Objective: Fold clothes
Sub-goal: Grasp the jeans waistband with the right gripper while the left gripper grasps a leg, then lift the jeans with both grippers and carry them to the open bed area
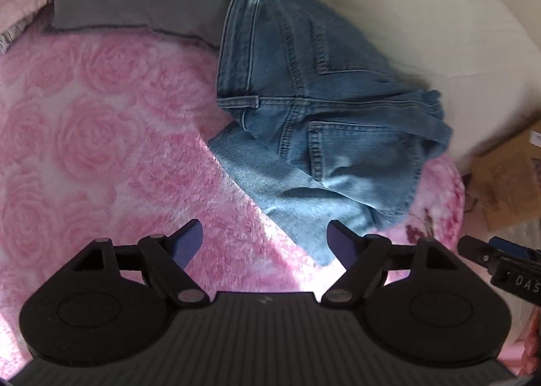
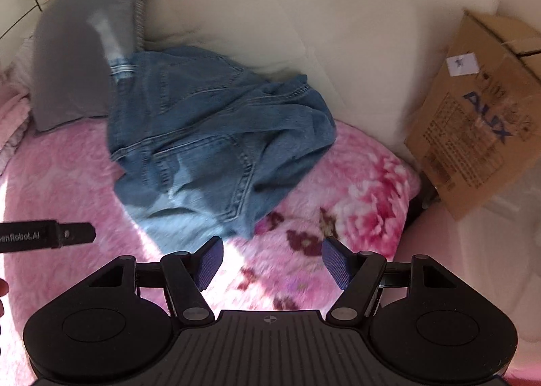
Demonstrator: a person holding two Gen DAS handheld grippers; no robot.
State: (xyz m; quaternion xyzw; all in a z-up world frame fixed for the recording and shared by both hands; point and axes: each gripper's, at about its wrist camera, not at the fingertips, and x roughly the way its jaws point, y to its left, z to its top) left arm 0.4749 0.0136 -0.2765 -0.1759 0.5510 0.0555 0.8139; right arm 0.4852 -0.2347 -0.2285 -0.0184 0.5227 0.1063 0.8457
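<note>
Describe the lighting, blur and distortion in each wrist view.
Left wrist view: a hard sunlit band crosses the pink blanket and the near edge of the jeans; the denim is motion-smeared; fisheye bends the frame's edges. Right wrist view: the jeans are likewise blurred, sun washes out their lower edge, and the cardboard box leans with distortion.

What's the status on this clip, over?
Left hand-held gripper open, right hand-held gripper open, both empty. Jeans crumpled on pink blanket, unfolded. Nothing blocking.
</note>
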